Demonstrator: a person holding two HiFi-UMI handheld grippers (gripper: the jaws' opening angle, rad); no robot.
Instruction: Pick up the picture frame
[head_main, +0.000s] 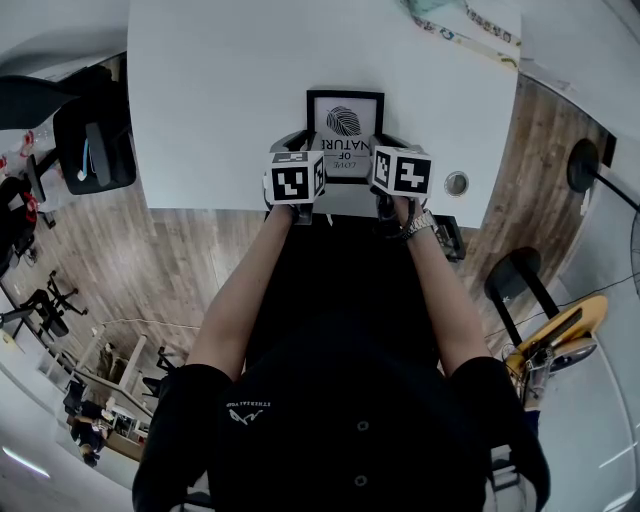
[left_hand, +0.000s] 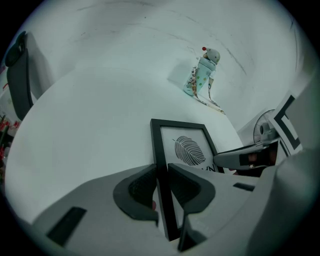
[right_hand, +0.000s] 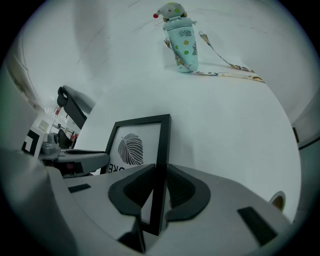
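Note:
A black picture frame (head_main: 345, 122) with a leaf print lies on the white table (head_main: 220, 100), close to its front edge. My left gripper (head_main: 303, 148) is shut on the frame's left bar. In the left gripper view, that bar (left_hand: 161, 150) runs between the dark pads (left_hand: 142, 187) of the left gripper (left_hand: 162, 186), which press on it from both sides. My right gripper (head_main: 386, 148) is shut on the right bar. The right gripper view shows the frame (right_hand: 132, 147) edge squeezed between the pads of the right gripper (right_hand: 159, 187).
A pale green bottle in a spotted cover with a long strap (right_hand: 181, 45) stands at the table's far side (left_hand: 202, 75). A round cable hole (head_main: 456, 183) sits right of the frame. A black office chair (head_main: 95, 140) stands left of the table.

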